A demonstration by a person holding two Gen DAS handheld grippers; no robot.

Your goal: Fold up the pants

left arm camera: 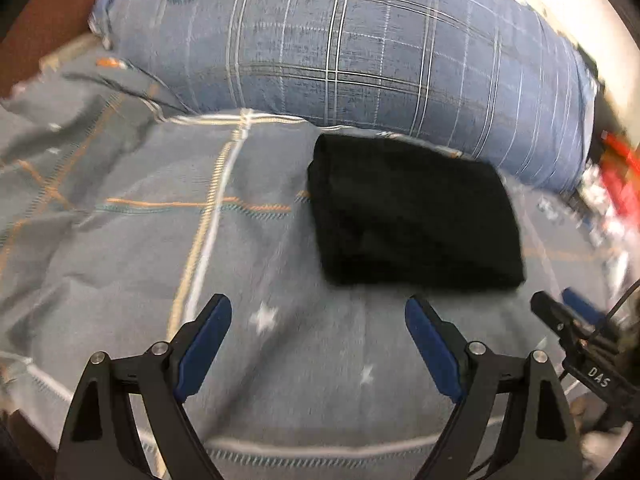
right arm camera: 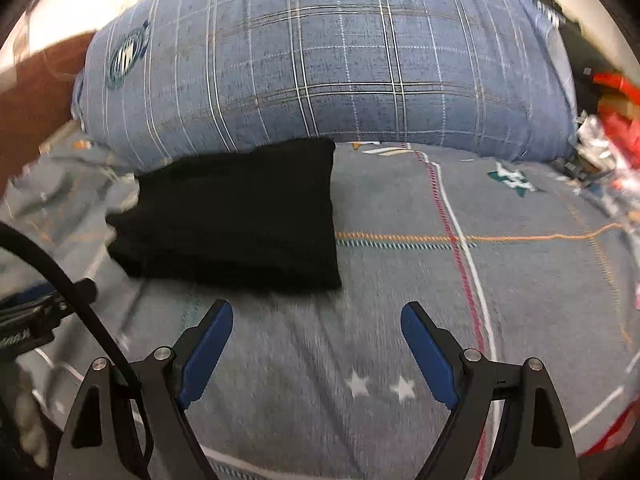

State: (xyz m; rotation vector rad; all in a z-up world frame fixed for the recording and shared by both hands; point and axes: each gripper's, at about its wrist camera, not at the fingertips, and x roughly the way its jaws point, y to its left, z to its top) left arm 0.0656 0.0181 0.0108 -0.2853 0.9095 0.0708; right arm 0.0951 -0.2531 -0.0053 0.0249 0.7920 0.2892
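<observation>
**Folded Pants on Bed: Tongs Clear**

The pants (left arm camera: pixel 416 212) lie as one compact black bundle on the bed (left arm camera: pixel 160 240), with the far edge against the plaid pillow (left arm camera: pixel 360 48). The left tongs (left arm camera: pixel 318 332) and the right tongs (right arm camera: pixel 316 336) both stand spread wide, holding nothing, near the bundle's front edge without touching it. Judged complete or nearly so. To finish well, lift both tongs straight away without snagging the cloth; press any loose edge flat. Count: one pants bundle, one pillow, two tongs.
</observation>
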